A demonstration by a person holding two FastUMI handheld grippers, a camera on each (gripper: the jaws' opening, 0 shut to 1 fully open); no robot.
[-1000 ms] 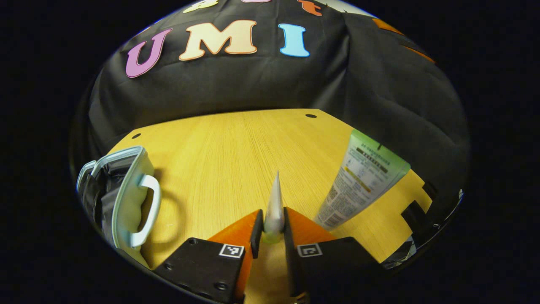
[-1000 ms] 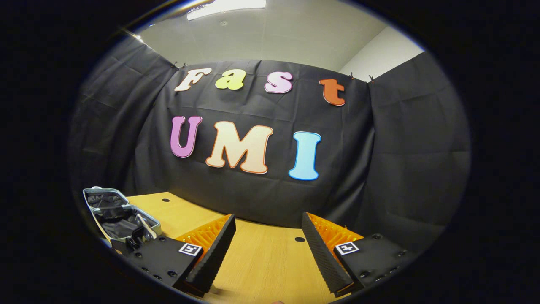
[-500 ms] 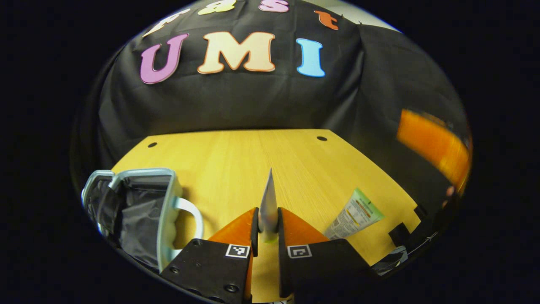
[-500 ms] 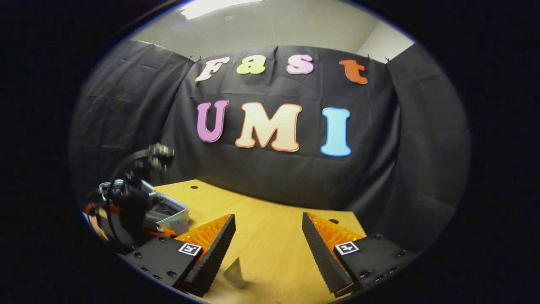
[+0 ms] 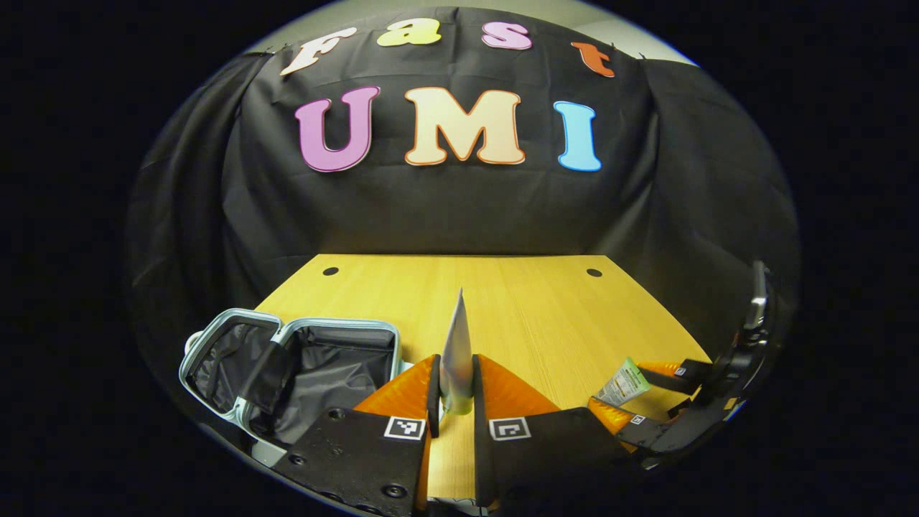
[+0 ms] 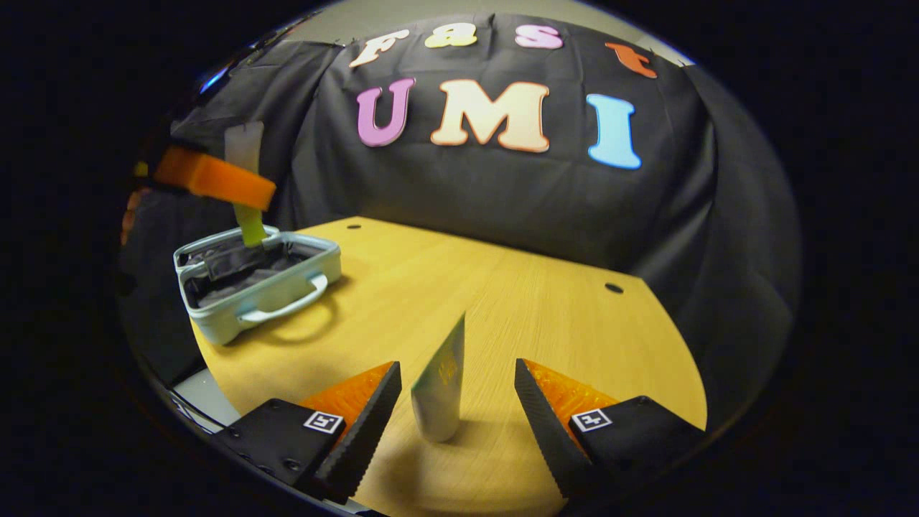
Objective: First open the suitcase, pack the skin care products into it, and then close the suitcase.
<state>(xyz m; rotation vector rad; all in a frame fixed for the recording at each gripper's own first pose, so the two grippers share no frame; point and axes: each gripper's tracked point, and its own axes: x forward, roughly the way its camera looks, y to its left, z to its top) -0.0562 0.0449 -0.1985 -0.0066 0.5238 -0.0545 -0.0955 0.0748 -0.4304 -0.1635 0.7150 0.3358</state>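
Note:
My left gripper [image 5: 456,362] is shut on a silvery tube [image 5: 457,337] with a pale green cap end. In the right gripper view that left gripper [image 6: 215,183] holds the tube [image 6: 248,215] over the open suitcase [image 6: 258,280]. The pale blue suitcase [image 5: 287,366], lined in black, lies open at the lower left of the left gripper view. My right gripper [image 6: 456,366] is open around a white-and-green tube [image 6: 439,388] on the table, its fingers [image 6: 362,416] apart from it. The left gripper view shows the right gripper [image 5: 646,391] and that tube [image 5: 623,380] at the right.
The wooden table [image 6: 546,316] has small dark holes [image 6: 614,288] near its far edge. Black cloth walls close it in behind and on both sides. The suitcase's handle [image 6: 287,307] faces the table's middle.
My left gripper rose with the silvery tube and came over the open suitcase. My right gripper tilted down and came around the white-and-green tube on the table, still open.

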